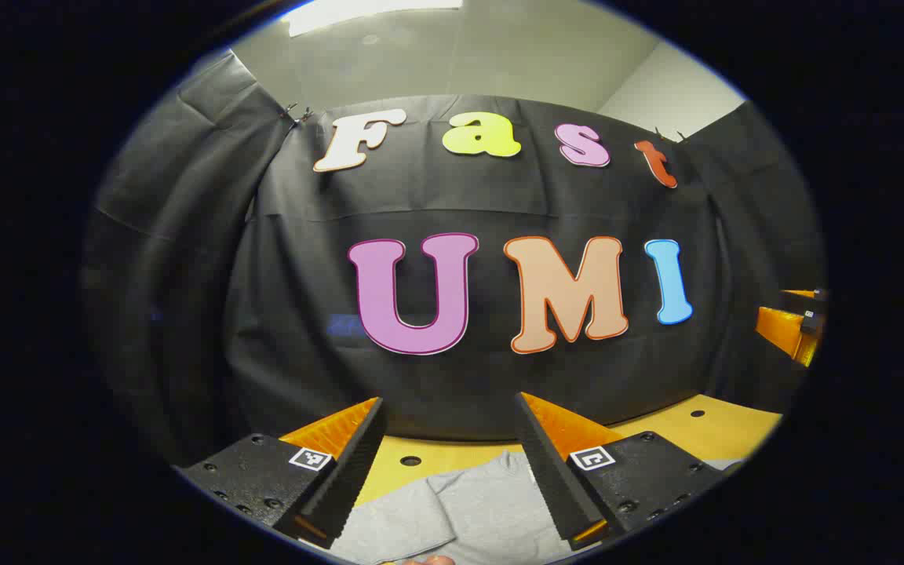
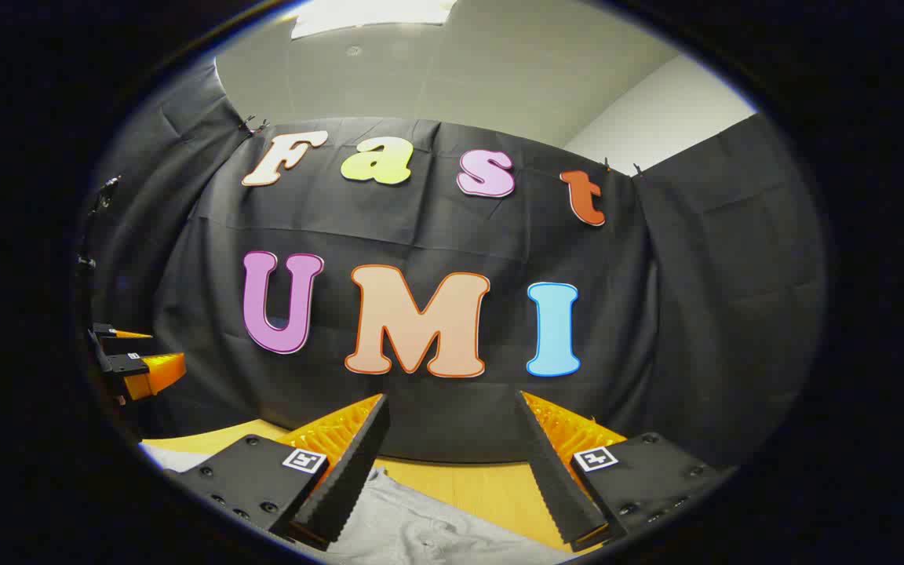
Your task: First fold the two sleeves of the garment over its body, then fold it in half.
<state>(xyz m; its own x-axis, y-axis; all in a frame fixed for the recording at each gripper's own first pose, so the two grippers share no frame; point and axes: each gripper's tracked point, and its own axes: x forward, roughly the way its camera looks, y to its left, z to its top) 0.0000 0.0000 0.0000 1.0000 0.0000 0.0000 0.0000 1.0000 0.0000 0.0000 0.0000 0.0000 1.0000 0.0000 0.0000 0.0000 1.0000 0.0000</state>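
A grey garment [image 1: 460, 514] lies on the wooden table [image 1: 703, 431], showing below and between my left gripper's fingers. My left gripper [image 1: 449, 406] is open, held above the cloth with nothing between its fingers. In the right gripper view the same grey garment [image 2: 428, 526] lies low in the picture, a fold of it under the gap. My right gripper [image 2: 452, 402] is open too, raised above the table [image 2: 483, 482]. The right gripper [image 1: 793, 326] appears at the far right of the left gripper view, and the left gripper [image 2: 134, 362] at the far left of the right gripper view.
Black cloth hangs as the booth's wall right behind the table's far edge. The table has small round holes [image 1: 410, 461] in its top. A fingertip of a hand [image 1: 428, 560] peeks in at the bottom of the left gripper view.
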